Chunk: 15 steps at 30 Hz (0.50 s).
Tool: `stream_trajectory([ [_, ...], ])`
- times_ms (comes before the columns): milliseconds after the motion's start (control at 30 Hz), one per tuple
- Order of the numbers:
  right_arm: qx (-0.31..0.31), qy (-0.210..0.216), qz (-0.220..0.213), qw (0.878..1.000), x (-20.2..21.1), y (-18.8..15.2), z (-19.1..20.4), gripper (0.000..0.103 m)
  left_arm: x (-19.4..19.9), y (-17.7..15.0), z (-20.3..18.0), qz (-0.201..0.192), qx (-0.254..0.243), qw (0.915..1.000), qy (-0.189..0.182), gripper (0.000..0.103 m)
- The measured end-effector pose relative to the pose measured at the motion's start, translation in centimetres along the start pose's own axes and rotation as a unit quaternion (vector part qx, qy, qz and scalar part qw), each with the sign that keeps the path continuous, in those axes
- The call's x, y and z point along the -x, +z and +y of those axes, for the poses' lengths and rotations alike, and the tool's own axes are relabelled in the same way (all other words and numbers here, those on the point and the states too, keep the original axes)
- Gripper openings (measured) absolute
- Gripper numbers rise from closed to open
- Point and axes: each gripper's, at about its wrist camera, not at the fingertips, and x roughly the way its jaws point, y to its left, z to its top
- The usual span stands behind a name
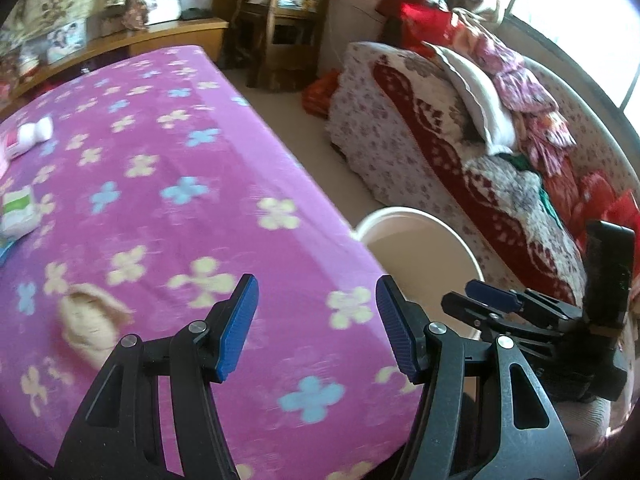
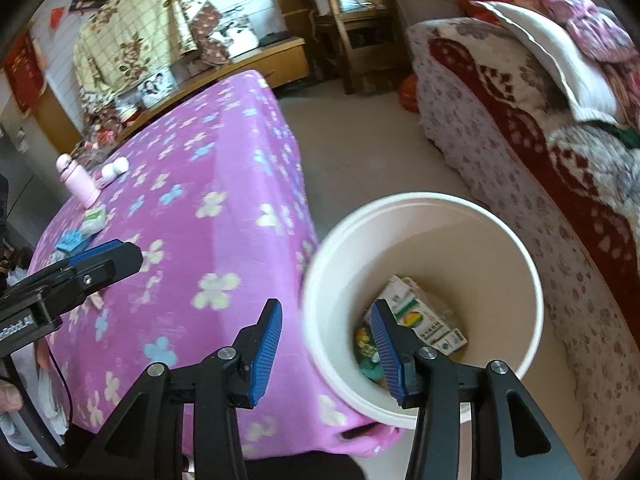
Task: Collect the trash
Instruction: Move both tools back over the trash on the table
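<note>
The left hand-held gripper has two black angular arms that end in blue ribbed pads, each arm pinned with round silver screws. The right hand-held gripper is built the same: black struts with slot-shaped cut-outs, blue ribbed pads, silver screws. In the right wrist view the left one's black body bears white lettering, partly cut off.
</note>
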Motion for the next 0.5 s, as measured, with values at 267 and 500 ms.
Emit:
stream_trajectory([
  [267,0.045,0.029,0.008,0.999,-1.3,0.8,5.8,0.045,3.1,-1.4,6.0,-0.013,0.038,0.9985,0.037,0.060],
  [500,0.079,0.057,0.024,0.995,-3.3,1.1,11.6,0.045,5.9,-3.1,12.0,-0.020,0.079,0.9937,0.077,0.060],
])
